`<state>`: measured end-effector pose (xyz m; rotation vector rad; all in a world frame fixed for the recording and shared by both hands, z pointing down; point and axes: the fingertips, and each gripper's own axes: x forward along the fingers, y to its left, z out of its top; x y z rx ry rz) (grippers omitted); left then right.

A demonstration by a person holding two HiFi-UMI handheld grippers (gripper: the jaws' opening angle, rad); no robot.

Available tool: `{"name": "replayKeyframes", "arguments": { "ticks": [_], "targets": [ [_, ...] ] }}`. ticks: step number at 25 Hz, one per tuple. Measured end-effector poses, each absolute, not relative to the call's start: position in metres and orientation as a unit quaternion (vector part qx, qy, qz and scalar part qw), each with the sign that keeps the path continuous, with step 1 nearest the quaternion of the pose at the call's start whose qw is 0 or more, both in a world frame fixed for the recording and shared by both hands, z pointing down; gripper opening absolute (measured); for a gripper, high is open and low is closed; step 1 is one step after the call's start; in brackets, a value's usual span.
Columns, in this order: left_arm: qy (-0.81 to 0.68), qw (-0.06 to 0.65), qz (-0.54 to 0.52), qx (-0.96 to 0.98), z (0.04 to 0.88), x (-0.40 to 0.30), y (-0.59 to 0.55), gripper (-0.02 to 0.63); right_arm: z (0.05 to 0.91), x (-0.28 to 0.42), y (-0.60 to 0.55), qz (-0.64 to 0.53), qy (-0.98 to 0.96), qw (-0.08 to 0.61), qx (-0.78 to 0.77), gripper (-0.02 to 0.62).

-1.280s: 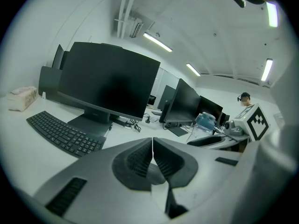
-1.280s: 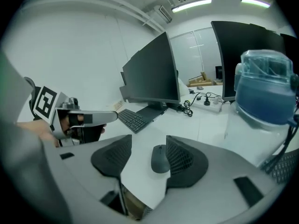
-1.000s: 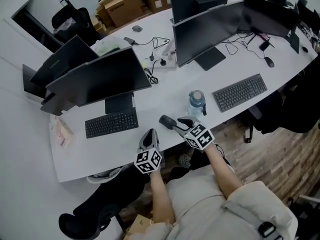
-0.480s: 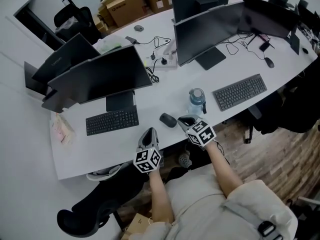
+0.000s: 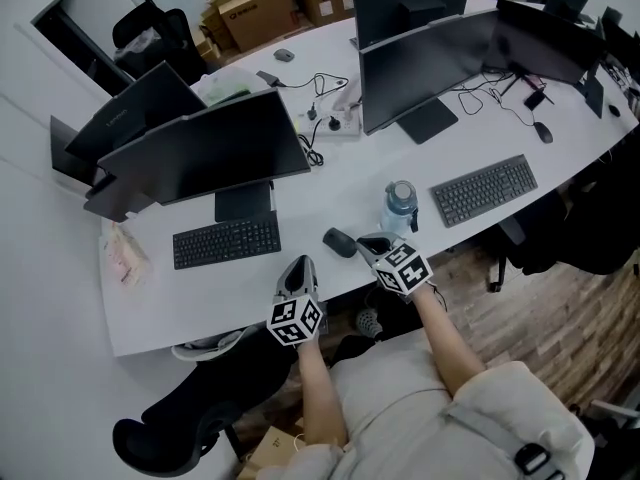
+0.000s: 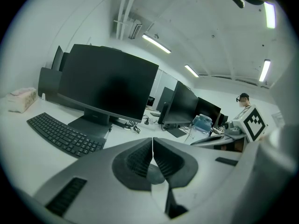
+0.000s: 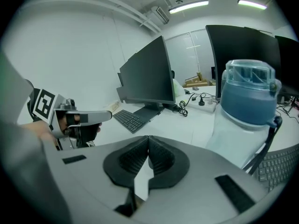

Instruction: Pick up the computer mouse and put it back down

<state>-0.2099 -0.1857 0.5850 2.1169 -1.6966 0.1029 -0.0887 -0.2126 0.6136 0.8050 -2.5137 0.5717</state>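
Item: computer mouse point(image 5: 340, 242), dark, lying flat on the white worktop point(image 5: 330, 183) near its front edge
Position of item: between the two gripper tips in the head view, just beside the right one's left flank and a little further from the left one; free of both sets of jaws
Right hand-held gripper point(image 5: 370, 242): jaws have just been closing and now stand pressed together with nothing between them point(image 7: 148, 146); tip over the worktop edge, pointing past the mouse towards the water bottle
Left hand-held gripper point(image 5: 298, 266): jaws closed pad to pad and empty point(image 6: 152, 146); held at the worktop's front edge, below and left of the mouse in the head view
Water bottle point(image 5: 399, 206): blue-lidded, upright, just behind the right hand-held gripper; fills the right side of the right gripper view point(image 7: 245, 97)
Left keyboard point(image 5: 225, 240): black, left of the mouse, in front of a dark monitor point(image 5: 205, 153)
Right keyboard point(image 5: 484, 189): grey, right of the bottle, well apart from the mouse
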Motion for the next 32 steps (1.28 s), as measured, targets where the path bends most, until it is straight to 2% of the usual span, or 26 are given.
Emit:
{"name": "replayKeyframes", "arguments": {
  "ticks": [32],
  "targets": [
    [-0.609, 0.220, 0.041, 0.761, 0.589, -0.230, -0.212, 0.023, 0.618, -0.107, -0.245, 0.203, -0.910, 0.228, 0.282, 0.005]
  ]
}}
